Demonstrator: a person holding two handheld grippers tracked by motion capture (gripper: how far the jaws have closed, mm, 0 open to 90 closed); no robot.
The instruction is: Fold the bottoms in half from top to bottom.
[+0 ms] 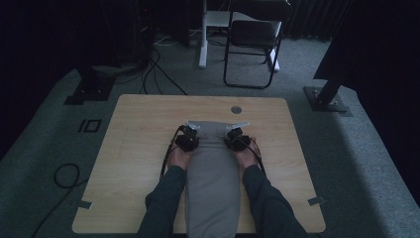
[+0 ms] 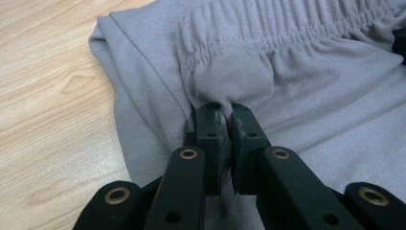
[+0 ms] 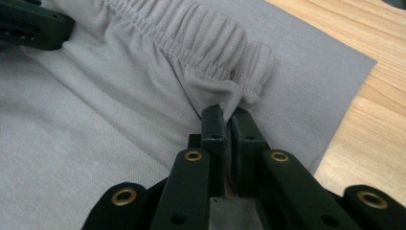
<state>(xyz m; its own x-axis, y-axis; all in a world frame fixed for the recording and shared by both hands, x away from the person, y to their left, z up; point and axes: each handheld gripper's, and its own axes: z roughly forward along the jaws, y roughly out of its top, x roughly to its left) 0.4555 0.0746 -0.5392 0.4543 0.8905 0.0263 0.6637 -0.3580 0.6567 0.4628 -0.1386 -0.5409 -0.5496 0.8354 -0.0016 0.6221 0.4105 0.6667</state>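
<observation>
1. The grey trousers lie lengthwise down the middle of the table, their gathered waistband at the far end.
2. The left claw is clenched on a pinch of cloth just below the waistband's left end.
3. The right claw is clenched on the waistband's right end.

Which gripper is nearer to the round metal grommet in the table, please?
Right. The right gripper sits just below the grommet, clamped on the trousers; the left gripper grips them farther left.
</observation>
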